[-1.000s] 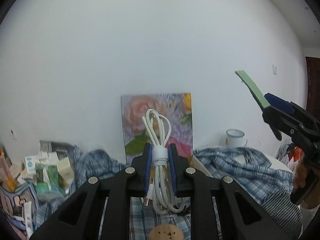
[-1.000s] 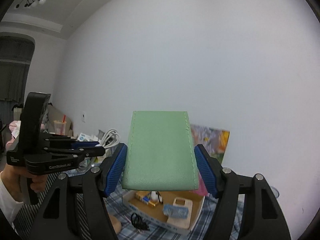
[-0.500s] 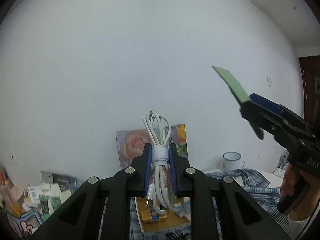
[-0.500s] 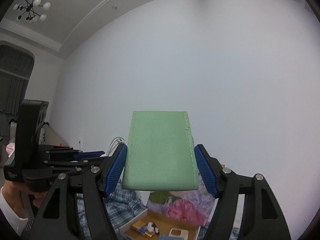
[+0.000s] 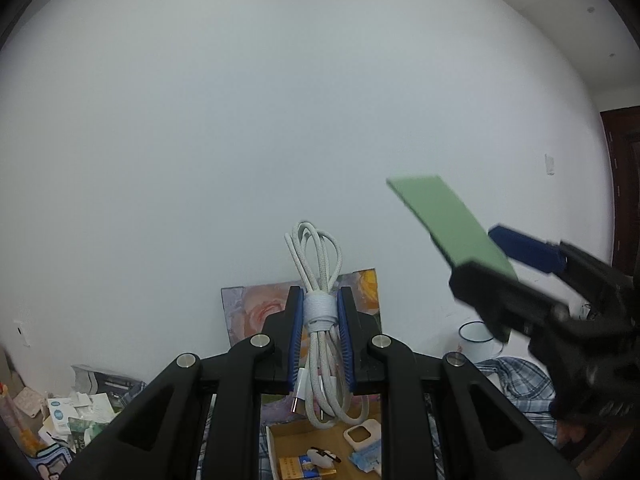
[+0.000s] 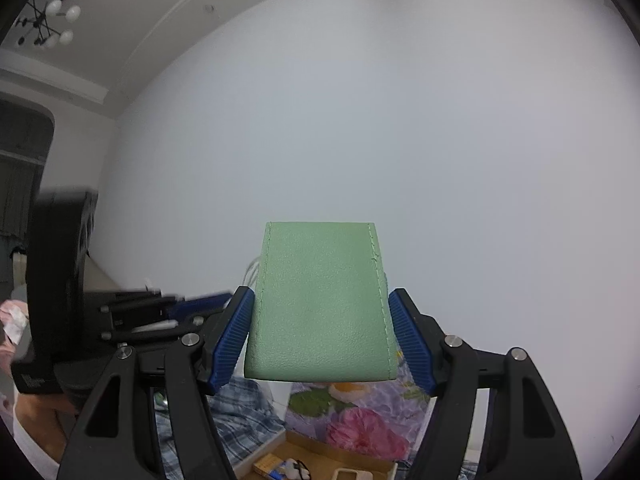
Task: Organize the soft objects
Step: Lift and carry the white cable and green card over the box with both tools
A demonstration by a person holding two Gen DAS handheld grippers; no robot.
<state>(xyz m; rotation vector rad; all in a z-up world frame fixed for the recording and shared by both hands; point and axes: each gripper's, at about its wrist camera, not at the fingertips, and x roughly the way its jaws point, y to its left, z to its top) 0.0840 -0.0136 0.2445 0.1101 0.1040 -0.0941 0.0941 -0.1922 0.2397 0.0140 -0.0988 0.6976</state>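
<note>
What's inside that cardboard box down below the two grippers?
In the cardboard box lie a yellow and blue pack, a small white case, a black-and-white item and something pale blue. The left gripper, holding a white cable, covers the rest.

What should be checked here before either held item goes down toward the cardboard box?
1. Left gripper shut on the white cable bundle: ok.
2. Right gripper holding the green pouch: ok.
3. Cable ends tucked in: not ok, plugs dangle below the fingers.
4. Cardboard box has free floor: ok, though it already holds small items.
5. Grippers apart: ok.
6. Pouch empty: cannot tell.
</note>
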